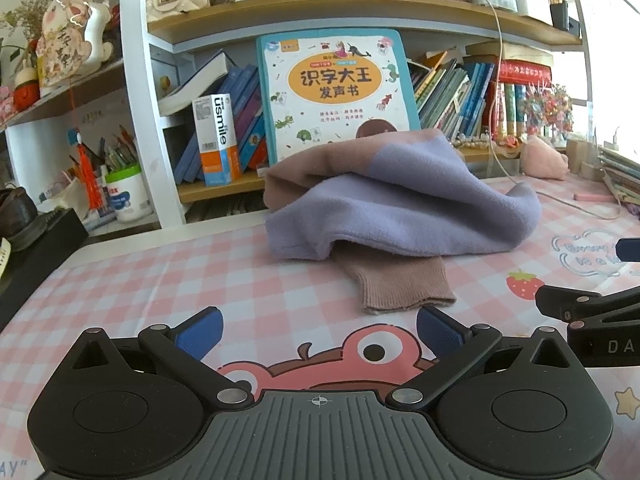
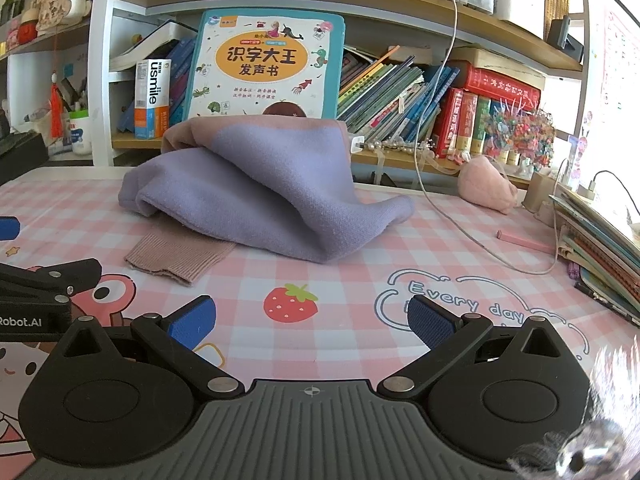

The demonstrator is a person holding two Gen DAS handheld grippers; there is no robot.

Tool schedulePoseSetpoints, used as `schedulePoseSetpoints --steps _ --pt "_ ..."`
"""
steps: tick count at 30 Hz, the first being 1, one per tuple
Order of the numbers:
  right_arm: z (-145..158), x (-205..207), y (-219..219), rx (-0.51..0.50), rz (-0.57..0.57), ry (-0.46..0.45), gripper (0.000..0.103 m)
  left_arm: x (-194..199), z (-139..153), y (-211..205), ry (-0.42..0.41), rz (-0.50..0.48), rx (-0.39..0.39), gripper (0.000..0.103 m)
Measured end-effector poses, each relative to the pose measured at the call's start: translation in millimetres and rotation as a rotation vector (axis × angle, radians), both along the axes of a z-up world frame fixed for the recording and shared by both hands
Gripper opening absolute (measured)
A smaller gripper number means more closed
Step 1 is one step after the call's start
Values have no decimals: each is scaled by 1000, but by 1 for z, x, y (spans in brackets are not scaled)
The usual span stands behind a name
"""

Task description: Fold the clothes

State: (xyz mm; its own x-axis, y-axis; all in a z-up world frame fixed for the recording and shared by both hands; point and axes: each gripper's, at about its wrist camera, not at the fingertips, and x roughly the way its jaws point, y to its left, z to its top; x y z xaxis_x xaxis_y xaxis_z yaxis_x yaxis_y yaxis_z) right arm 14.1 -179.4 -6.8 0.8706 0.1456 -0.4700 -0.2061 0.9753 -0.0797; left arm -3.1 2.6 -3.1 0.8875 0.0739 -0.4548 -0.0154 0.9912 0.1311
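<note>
Fingers (image 1: 200,330) of both grippers spread wide, empty, low in frame; soft, light sweater (image 1: 400,200) slumps mid-tabletop (image 1: 160,280), ribbed cuff (image 1: 404,284) likeliest hold.

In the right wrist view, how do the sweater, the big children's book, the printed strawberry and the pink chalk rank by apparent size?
1. sweater
2. children's book, partly hidden by the sweater
3. strawberry, nearer the camera, so flattered
4. pink chalk
</note>
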Motion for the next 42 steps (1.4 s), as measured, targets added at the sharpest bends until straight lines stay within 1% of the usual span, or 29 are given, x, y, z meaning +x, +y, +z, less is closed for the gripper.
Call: schedulePoseSetpoints --steps 10,17,27,32,35,42 --pt "0 0 0 -6 1 -3 103 -1 1 -1 -8 2 6 103" --pt "-2 3 3 -20 4 20 103 -1 0 -1 -6 6 1 103" --pt "-2 3 4 -4 52 27 103 0 0 -2 -1 -3 8 103" --pt "-2 3 4 -1 67 35 103 1 0 4 5 14 -16 103" --pt "-3 3 5 -4 68 37 103 3 -1 3 16 31 -7 103" --pt "-3 2 5 -7 63 30 103 2 0 1 11 2 10 103"
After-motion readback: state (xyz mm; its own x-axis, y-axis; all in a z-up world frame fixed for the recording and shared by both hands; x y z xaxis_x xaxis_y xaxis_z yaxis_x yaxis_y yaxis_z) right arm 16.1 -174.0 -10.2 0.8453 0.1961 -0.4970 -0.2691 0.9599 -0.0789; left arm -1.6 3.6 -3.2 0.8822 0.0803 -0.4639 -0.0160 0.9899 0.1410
